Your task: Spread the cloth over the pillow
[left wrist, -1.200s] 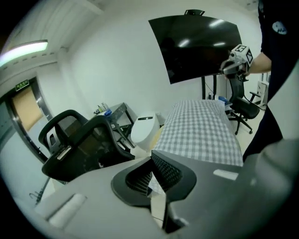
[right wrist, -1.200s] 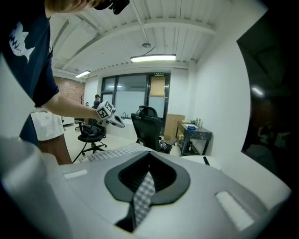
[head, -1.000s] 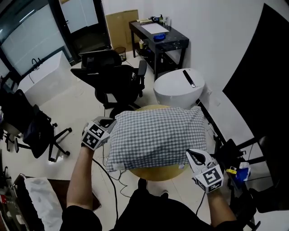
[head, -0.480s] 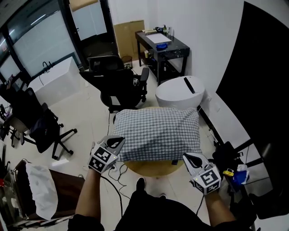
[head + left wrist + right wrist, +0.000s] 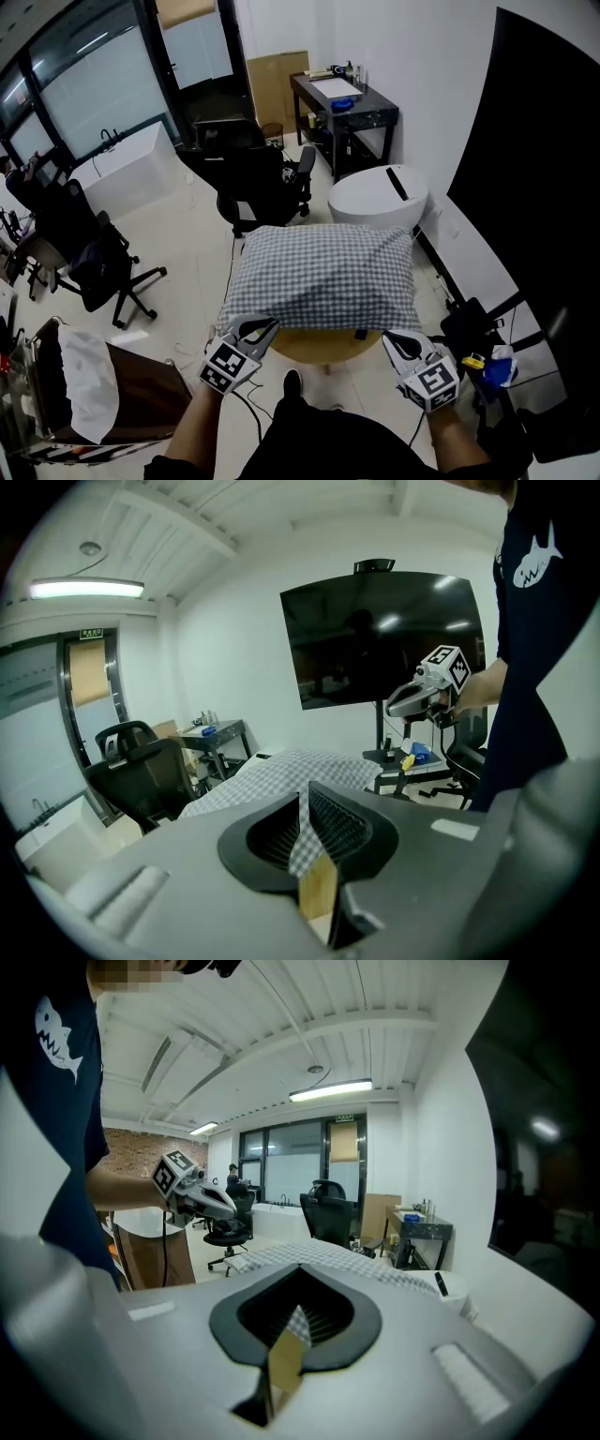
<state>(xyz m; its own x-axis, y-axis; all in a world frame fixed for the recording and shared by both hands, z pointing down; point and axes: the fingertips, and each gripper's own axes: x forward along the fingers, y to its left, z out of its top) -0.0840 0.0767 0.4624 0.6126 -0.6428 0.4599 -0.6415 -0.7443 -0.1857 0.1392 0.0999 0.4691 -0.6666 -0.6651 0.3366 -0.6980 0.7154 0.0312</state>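
Note:
A grey-and-white checked cloth (image 5: 323, 277) lies over the pillow, which shows only as a bulge beneath it, on a round wooden table (image 5: 319, 345). My left gripper (image 5: 265, 325) is at the cloth's near-left corner. Its jaws have just been opening a little, and in the left gripper view the checked cloth (image 5: 281, 772) still sits pinched in the narrow gap of that gripper (image 5: 305, 803). My right gripper (image 5: 394, 337) is at the near-right corner. The right gripper view shows that gripper (image 5: 298, 1314) shut on a small tip of the cloth (image 5: 319, 1255).
A black office chair (image 5: 258, 173) stands just beyond the table and a white round tub (image 5: 378, 194) at its far right. A black desk (image 5: 352, 103) is against the back wall. To the right is a large dark screen (image 5: 544, 187), to the left another chair (image 5: 94, 262) and a brown cabinet (image 5: 131, 384).
My left gripper came from the pillow's left side round to its near-left corner, toward me, and the cloth's edge came with it. The right gripper drew slightly nearer to me.

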